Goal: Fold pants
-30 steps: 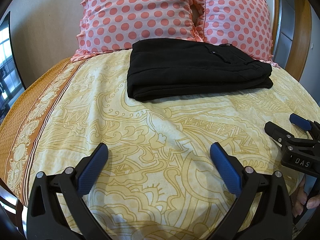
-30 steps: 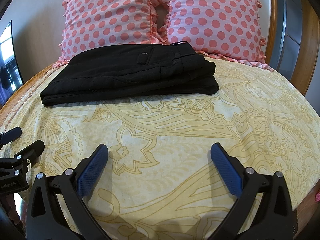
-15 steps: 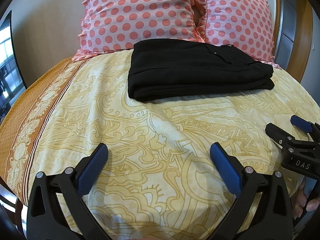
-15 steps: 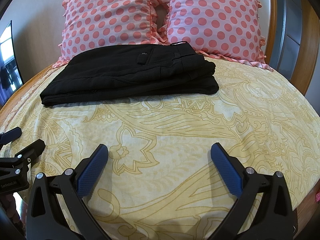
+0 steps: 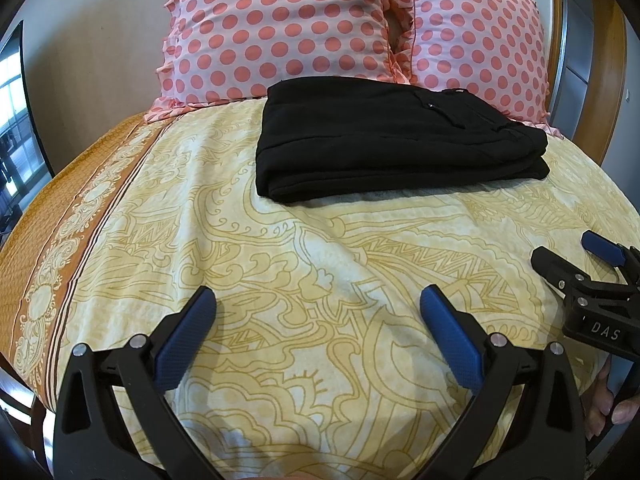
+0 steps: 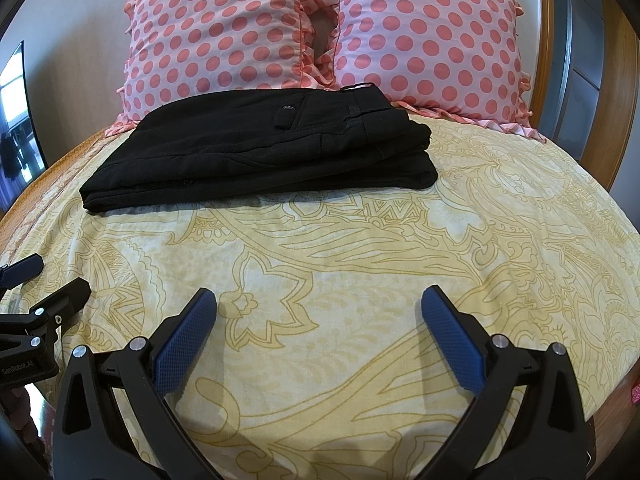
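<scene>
Black pants [image 5: 392, 140] lie folded into a flat rectangle on the yellow patterned bedspread [image 5: 280, 264], just in front of the pillows; they also show in the right wrist view [image 6: 272, 152]. My left gripper [image 5: 318, 308] is open and empty, held low over the bedspread well short of the pants. My right gripper [image 6: 319, 308] is open and empty, also short of the pants. The right gripper shows at the right edge of the left wrist view [image 5: 572, 252], and the left gripper at the left edge of the right wrist view [image 6: 44, 280].
Two pink polka-dot pillows [image 6: 224, 36] [image 6: 432, 36] lean against the wall behind the pants. A wooden headboard frame [image 6: 608, 80] curves along the right. An orange border [image 5: 60, 216] runs down the bed's left edge. A window [image 5: 12, 120] is at far left.
Both grippers stay open and nearly still. The left wrist view has shifted very slightly; the pants have not moved.
</scene>
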{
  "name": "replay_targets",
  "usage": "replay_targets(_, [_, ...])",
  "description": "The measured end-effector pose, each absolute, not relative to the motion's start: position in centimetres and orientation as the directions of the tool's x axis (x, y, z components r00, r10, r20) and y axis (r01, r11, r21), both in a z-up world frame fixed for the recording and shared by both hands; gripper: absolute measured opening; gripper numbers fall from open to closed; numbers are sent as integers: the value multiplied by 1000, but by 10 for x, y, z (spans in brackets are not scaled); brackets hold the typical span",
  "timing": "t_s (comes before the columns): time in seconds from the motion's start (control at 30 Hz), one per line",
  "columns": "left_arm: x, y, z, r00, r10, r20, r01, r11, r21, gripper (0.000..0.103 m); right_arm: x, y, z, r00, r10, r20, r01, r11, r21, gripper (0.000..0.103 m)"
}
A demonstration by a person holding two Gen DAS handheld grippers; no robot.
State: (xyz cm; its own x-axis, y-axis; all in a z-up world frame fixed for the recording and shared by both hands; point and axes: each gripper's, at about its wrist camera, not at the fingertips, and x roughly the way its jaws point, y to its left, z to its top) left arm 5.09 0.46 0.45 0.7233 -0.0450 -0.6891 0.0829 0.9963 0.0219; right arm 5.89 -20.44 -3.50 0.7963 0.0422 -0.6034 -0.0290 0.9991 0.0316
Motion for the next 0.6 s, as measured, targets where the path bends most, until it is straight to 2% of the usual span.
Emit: replay_targets(0.6, [52,5,4,717,-45,-695,84,996,22,101,59,-204,-35,796,43,-603,-30,999,32,102])
